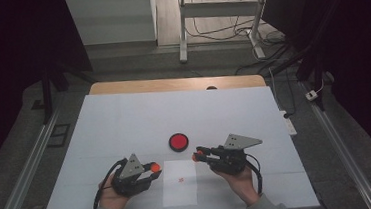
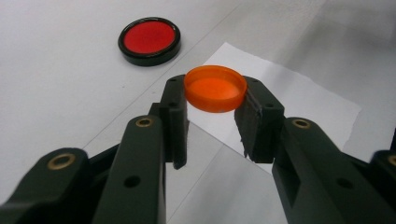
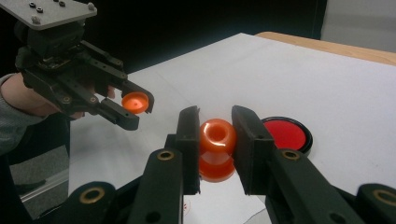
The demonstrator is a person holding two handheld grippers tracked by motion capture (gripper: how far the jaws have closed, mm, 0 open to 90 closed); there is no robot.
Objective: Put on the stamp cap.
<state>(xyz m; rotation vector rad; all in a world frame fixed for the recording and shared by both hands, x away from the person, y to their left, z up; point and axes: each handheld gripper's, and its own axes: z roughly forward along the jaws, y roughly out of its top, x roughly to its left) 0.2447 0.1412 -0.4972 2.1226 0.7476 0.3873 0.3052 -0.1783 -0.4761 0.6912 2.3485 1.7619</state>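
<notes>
My left gripper (image 2: 216, 93) is shut on a shallow orange cap (image 2: 215, 87), which it holds by the rim with the hollow side up. My right gripper (image 3: 216, 127) is shut on a small orange spool-shaped piece (image 3: 217, 149) with a round opening at its top. In the high view the left gripper (image 1: 153, 168) and the right gripper (image 1: 197, 156) face each other a short way apart above a white paper sheet (image 1: 180, 190). The right gripper view has the left gripper (image 3: 133, 106) and its cap (image 3: 135, 102) at the upper left.
A red disc with a black rim (image 1: 178, 142) lies flat on the white table cover (image 1: 124, 119), just beyond the two grippers. The paper sheet bears a small red mark (image 1: 181, 179). A wooden table edge (image 1: 172, 84) runs along the back.
</notes>
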